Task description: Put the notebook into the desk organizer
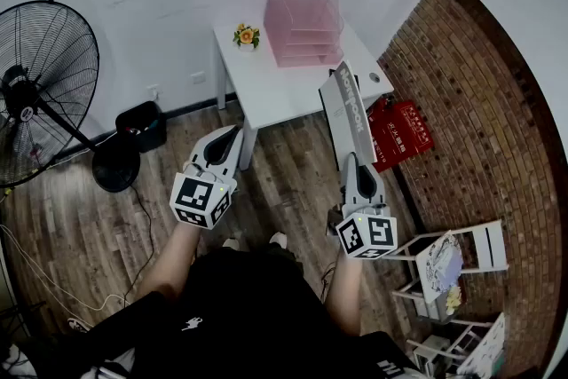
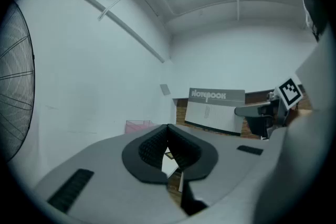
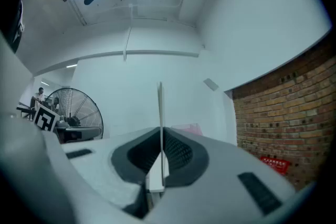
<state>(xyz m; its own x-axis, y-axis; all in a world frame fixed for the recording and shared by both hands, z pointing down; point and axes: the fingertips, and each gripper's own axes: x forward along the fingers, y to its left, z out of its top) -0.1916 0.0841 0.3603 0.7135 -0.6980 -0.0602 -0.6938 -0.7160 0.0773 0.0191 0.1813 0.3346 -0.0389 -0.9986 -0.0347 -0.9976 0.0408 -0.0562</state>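
Head view: thin grey card-cover notebook [image 1: 349,113] held upright in air by right front corner of small white table [image 1: 266,93]. Lower edge pinched in right gripper [image 1: 355,161], jaws clamped tight on it. Left gripper [image 1: 232,136] empty, jaws together. Pink translucent plastic desk organizer [image 1: 304,20] at table's back, well apart from notebook. Likely risks: tall notebook pivots in narrow pinch; floppy corner snags shelf lip; shove slides light organizer toward small flower pot [image 1: 246,35].

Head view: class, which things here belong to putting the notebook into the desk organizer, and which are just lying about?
Belong to the job: notebook, clamped in the right gripper; pink desk organizer on the white table.

Lying about: flower pot, standing fan, black bin, red object by the brick wall, left gripper (shut, empty).
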